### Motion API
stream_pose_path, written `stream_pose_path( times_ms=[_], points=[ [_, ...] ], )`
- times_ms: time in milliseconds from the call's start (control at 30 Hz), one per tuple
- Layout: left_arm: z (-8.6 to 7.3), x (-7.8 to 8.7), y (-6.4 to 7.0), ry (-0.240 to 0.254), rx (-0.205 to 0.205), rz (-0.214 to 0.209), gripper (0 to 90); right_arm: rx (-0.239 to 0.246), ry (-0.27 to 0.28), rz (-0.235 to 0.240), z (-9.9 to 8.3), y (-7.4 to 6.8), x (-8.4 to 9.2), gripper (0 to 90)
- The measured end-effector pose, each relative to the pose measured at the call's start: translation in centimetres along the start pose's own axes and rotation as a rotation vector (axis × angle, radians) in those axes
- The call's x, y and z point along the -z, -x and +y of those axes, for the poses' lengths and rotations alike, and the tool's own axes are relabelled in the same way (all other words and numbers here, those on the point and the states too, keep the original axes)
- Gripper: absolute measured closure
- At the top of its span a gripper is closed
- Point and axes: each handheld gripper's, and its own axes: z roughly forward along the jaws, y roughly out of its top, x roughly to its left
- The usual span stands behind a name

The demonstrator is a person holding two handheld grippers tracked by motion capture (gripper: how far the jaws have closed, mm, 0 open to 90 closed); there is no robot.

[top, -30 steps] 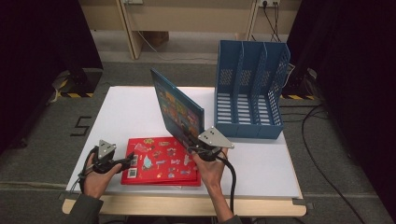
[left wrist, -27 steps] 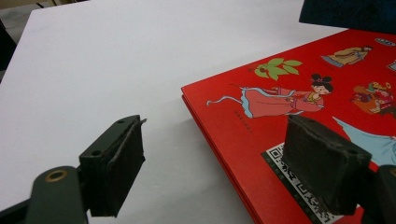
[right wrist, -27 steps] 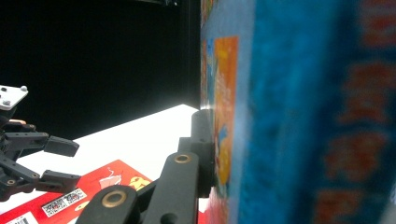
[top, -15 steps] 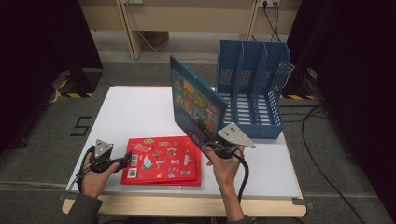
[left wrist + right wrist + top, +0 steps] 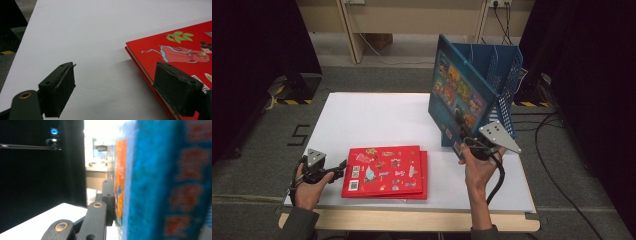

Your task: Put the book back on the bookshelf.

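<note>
The left and far-left stretch of the white surface (image 5: 372,117) lies bare, giving open passage. The red book (image 5: 386,171) lies flat near the front edge. At the right, the raised blue book (image 5: 459,97) stands in front of the blue file rack (image 5: 507,80), blocking the way there.

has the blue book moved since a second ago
Yes. The blue book, clamped in the right tool, has risen and gone right, from beside the red books to in front of the blue file rack.
</note>
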Motion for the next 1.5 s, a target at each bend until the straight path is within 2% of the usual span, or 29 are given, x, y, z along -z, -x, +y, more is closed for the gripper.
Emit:
stream_pose_path(
  times_ms=[133,267,400,433,567,933,1033,1233,1400,1500],
  points=[
    [0.0,0.2,-0.5,0.010,-0.014,0.044,16.6,0.016,0.007,-0.063,0.6,1.5,-0.2,82.8],
    [-0.2,-0.1,-0.9,0.000,-0.007,0.053,16.6,0.030,-0.002,-0.110,0.8,2.6,-0.8,82.8],
    [-0.3,-0.2,-1.0,-0.019,-0.010,0.051,16.6,0.042,-0.018,-0.152,1.0,3.3,-2.3,82.8],
    [-0.3,-0.2,-1.1,-0.025,-0.013,0.056,16.6,0.030,-0.026,-0.156,1.0,3.4,-2.8,82.8],
    [-0.4,-0.3,-1.4,-0.034,-0.022,0.081,16.6,0.052,-0.043,-0.179,1.1,4.2,-4.9,82.8],
    [-0.5,-0.3,-1.3,-0.046,-0.017,0.060,16.6,0.026,-0.051,-0.253,1.2,4.7,-9.7,82.8],
    [-0.6,-0.2,-1.4,-0.049,-0.009,0.059,16.6,0.000,-0.051,-0.260,0.7,4.6,-11.0,82.8],
    [-0.7,-0.3,-1.5,-0.056,-0.004,0.054,16.6,-0.018,-0.077,-0.305,-0.3,4.9,-13.3,82.8],
    [-0.8,-0.4,-1.5,-0.072,0.000,0.044,16.6,-0.029,-0.105,-0.334,-1.6,5.0,-14.4,82.7],
    [-0.9,-0.4,-1.5,-0.080,0.005,0.038,16.6,-0.057,-0.104,-0.339,-2.6,4.7,-15.0,82.6]
  ],
)
